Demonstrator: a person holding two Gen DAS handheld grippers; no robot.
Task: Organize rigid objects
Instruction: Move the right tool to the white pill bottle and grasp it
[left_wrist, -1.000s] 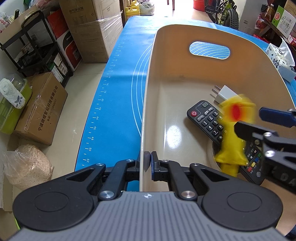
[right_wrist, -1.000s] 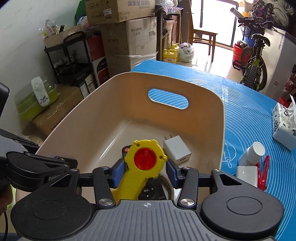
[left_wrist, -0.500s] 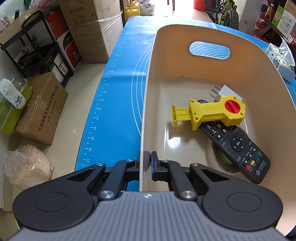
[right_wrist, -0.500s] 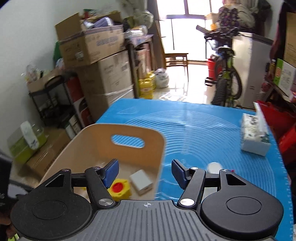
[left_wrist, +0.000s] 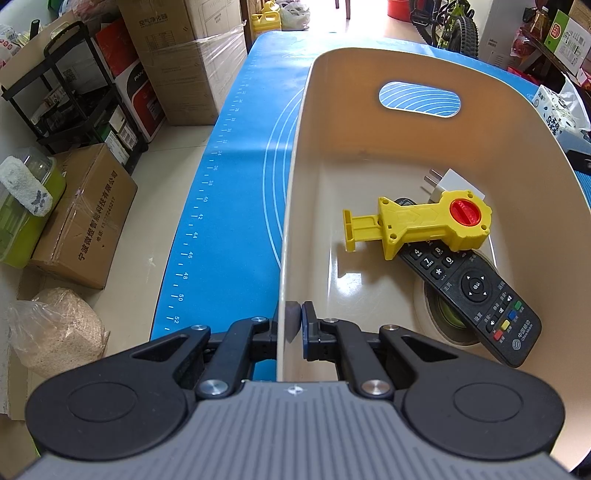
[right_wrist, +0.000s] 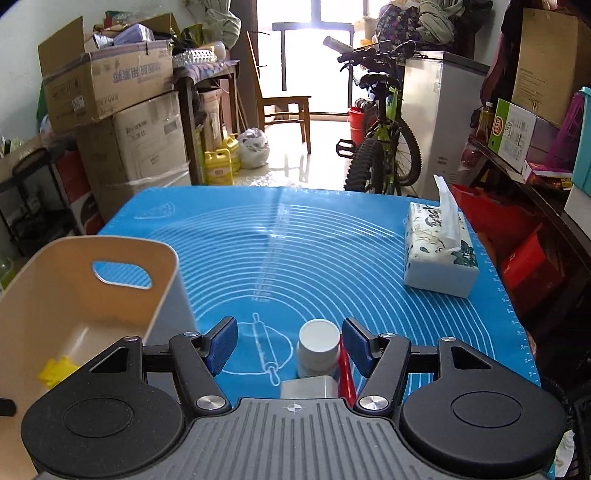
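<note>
My left gripper is shut on the near rim of the beige bin. Inside the bin lie a yellow tool with a red knob, a black remote, a white plug adapter and a tape roll under the remote. My right gripper is open and empty above the blue mat. A white bottle stands between its fingers, with a white block and a red clip close below. The bin shows at the left, with the yellow tool inside.
A tissue pack sits at the mat's far right. Cardboard boxes, a bicycle and a chair stand beyond the table. Boxes and a sack lie on the floor at the left.
My right gripper let go of the yellow tool into the bin, opened, and swung right over the mat to the white bottle. The left gripper has not moved.
</note>
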